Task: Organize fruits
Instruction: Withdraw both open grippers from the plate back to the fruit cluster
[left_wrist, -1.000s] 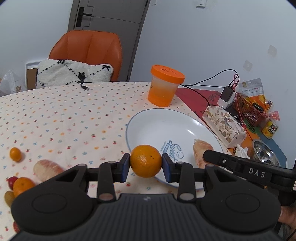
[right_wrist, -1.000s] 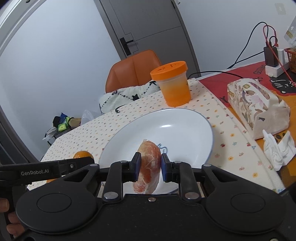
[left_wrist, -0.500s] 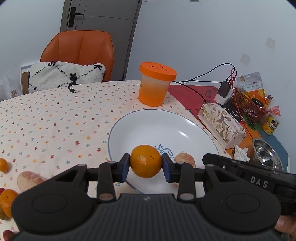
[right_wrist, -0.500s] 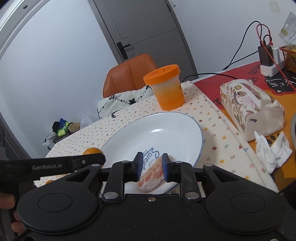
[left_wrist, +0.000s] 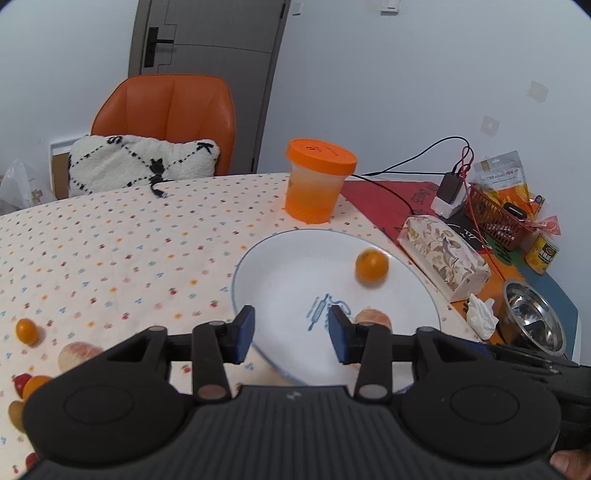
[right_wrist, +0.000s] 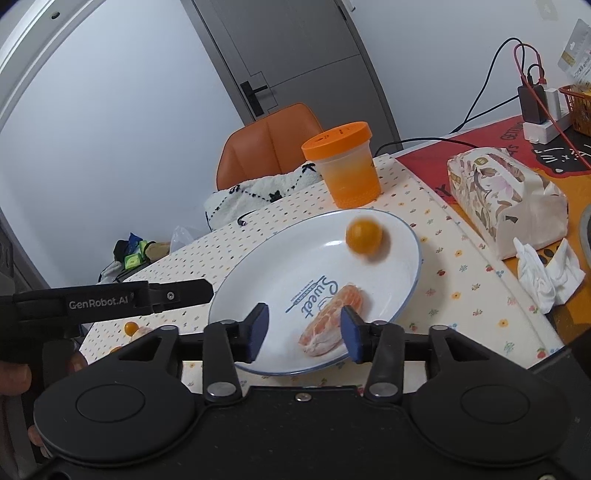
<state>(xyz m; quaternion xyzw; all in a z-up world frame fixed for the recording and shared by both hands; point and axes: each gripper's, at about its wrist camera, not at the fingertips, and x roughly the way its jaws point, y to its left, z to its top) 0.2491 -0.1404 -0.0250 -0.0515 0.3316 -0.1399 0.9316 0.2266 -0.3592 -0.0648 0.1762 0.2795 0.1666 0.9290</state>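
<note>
Left claw (left_wrist: 291, 334): jaws wide apart, holding nothing; it sits over the near rim of the plate.
Right claw (right_wrist: 304, 332): jaws wide apart, gripping nothing; it sits over the near part of the plate.
Plate (left_wrist: 280, 258): white with a thin blue rim and blue print in the middle, lying on the surface straight ahead of both claws.
Orange (right_wrist: 364, 235): small and whole, blurred, on the far side of the plate, ahead and to the right of both claws.
Peeled fruit (right_wrist: 332, 320): pale orange piece lying on the plate between the right claw's fingers, close against the right-hand finger; whether they touch cannot be told.
Loose fruit (left_wrist: 26, 330): several small pieces on the dotted cloth, well off to the left of the left claw.
Surface (left_wrist: 110, 243): covered by a cream cloth with small coloured dots.
Tub (left_wrist: 316, 181): orange-lidded, standing upright just beyond the plate.
Tissue pack (right_wrist: 508, 199): floral, ahead and to the right of the right claw, beside the plate.
</note>
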